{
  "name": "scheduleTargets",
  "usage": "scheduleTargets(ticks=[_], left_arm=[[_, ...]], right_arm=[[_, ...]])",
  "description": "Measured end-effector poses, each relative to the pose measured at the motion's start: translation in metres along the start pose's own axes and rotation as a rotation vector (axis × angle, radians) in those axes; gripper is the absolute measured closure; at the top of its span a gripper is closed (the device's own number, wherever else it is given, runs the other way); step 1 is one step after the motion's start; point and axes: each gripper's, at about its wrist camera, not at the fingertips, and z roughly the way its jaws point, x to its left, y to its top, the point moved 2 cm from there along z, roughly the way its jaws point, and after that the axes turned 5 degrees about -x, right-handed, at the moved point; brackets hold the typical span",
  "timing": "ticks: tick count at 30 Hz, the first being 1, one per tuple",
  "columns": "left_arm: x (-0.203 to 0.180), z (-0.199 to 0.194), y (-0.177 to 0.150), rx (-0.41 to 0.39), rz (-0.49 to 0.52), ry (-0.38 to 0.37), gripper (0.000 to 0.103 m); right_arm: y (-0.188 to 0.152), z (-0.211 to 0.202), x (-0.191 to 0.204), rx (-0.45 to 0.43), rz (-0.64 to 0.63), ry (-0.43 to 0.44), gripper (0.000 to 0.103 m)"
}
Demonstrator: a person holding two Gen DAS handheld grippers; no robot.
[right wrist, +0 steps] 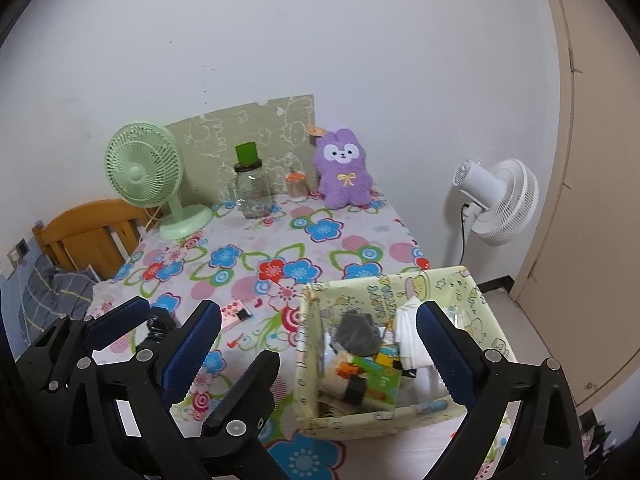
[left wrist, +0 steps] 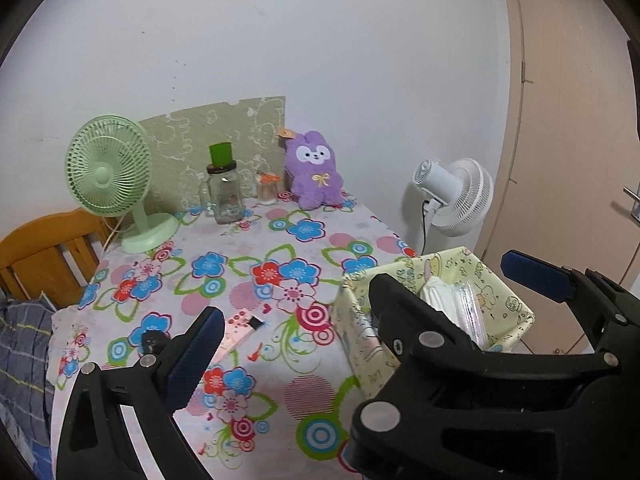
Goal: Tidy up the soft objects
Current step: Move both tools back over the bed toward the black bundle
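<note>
A purple plush rabbit sits upright at the far edge of the floral table, against the wall; it also shows in the right wrist view. A pale yellow fabric basket stands at the table's near right, holding a grey soft item, white cloth and small boxes. My right gripper is open above the basket's near side. My left gripper is open and empty, beside the basket; it shows in the right wrist view at lower left.
A green desk fan, a glass jar with a green top and a small orange-lidded container stand at the back. A pink card lies near the left gripper. A white floor fan, door and wooden chair flank the table.
</note>
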Motion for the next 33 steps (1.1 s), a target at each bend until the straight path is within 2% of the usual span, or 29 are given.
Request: scheduleTargets(ticks=[15,33], left_arm=[[0.041,-0.012,0.002,-0.028,-0.029,0.052,0.002],[0.09,-0.001,-0.004,-0.009,-0.066,0.117,0.002]], right_arm=[[0.007,0.004,0.042,-0.002,-0.016,0.051,0.002],[0.007,0.038,0.086,0.024,-0.035,0.102,0.002]])
